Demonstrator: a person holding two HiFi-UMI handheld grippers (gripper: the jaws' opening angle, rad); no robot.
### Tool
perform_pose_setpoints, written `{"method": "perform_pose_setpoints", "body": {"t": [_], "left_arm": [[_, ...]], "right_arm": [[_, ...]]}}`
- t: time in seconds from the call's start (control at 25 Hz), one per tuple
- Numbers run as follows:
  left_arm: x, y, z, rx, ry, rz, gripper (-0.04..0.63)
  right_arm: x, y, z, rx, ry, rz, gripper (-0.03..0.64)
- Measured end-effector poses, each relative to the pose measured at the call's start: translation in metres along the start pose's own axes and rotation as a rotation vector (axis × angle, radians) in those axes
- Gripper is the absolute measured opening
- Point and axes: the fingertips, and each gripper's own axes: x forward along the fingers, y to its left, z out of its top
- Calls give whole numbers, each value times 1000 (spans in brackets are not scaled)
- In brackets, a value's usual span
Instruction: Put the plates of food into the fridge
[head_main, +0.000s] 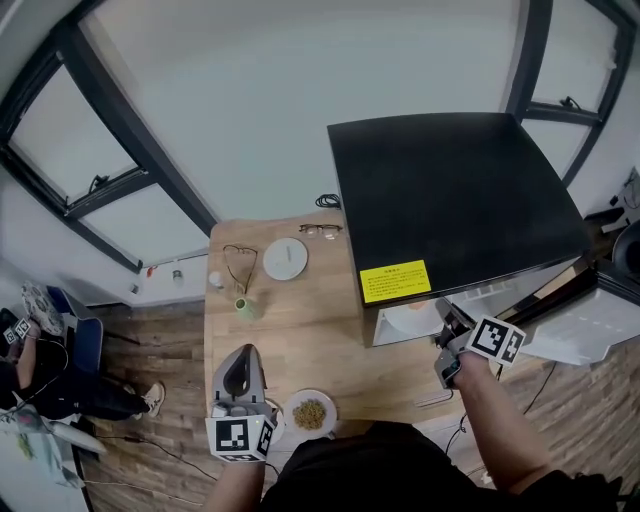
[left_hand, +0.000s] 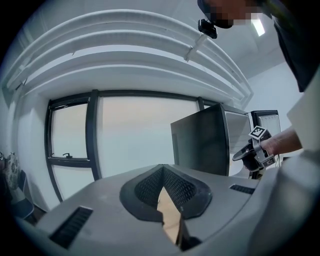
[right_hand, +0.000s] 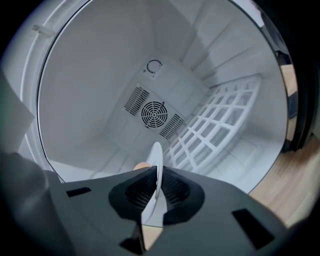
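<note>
Wooden tabletop (head_main: 300, 340) is running out from a window wall, with a black fridge (head_main: 450, 200) filling its right end. The fridge door (head_main: 590, 325) is hanging open to the right, leaving the mouth facing the near table edge.

The right forearm is reaching in from below, and the right gripper (head_main: 452, 362) is sitting at that mouth, clamping the rim of a white plate (right_hand: 156, 155) edge-on between its jaws. Only the right gripper view is showing this grip, along with the white interior, a round fan grille (right_hand: 153, 114) on the back wall and a wire shelf (right_hand: 215, 120) to the right.

The left gripper (head_main: 242, 358) is hovering over the near table edge, its jaws together on nothing, just beside a second plate of food (head_main: 311, 413). Another plate (head_main: 285, 258) is lying farther back.
</note>
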Motion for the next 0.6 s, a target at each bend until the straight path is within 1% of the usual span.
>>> {"method": "perform_pose_setpoints", "body": {"t": [0.16,0.28,0.44,0.6], "left_arm": [[-2,5,1,6,9,12,5],[-4,15,-2,-6,21,37,5],[-7,28,0,-4,22,63,5],[-13,33,-5,-11,27,75,5]], "right_arm": [[10,2,17,-123,-38,-71,35],[18,7,25,-206,-55,-111,40],[31,10,25,-327,-27,-158,55],[40,12,25,-439,10,-237,86]]}}
